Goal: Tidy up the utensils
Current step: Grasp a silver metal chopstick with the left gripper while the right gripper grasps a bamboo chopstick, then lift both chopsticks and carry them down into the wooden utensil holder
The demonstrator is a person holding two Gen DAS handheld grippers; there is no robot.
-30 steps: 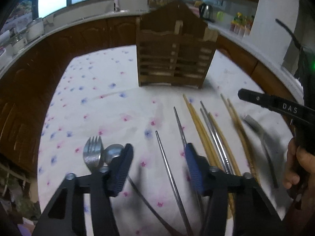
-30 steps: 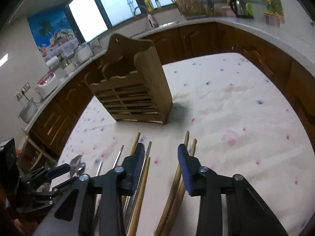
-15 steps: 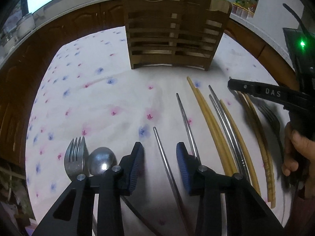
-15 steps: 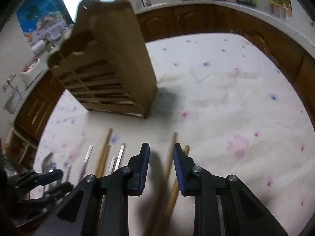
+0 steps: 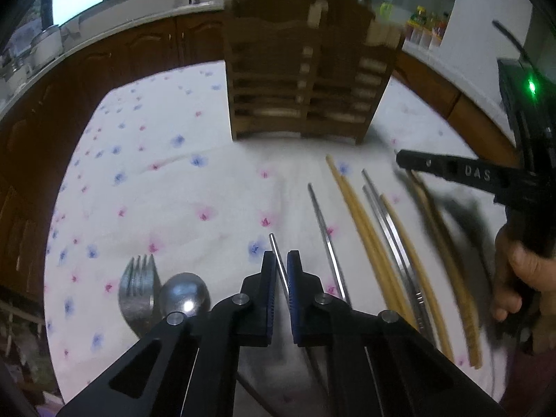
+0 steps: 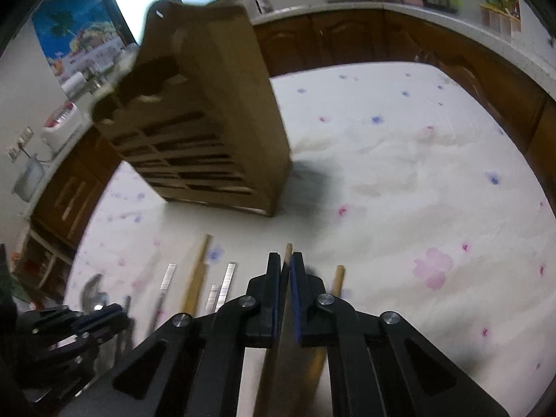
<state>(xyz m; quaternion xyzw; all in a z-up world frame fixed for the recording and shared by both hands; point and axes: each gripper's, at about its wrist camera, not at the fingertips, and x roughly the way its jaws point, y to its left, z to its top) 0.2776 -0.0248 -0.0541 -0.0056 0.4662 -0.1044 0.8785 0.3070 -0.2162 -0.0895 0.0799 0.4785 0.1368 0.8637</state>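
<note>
Steel chopstick (image 5: 280, 267) sits pinched in the left claw (image 5: 281, 290); the right claw (image 6: 285, 290) pinches a wooden chopstick (image 6: 287, 251).

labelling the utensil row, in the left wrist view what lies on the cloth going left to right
fork → spoon → metal chopstick shut in the left gripper → second metal chopstick → pale wooden chopstick → right gripper

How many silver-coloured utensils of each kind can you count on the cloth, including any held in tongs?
fork: 1
spoon: 1
metal chopsticks: 4, one of them gripped in the left tongs
Total: 6
</note>
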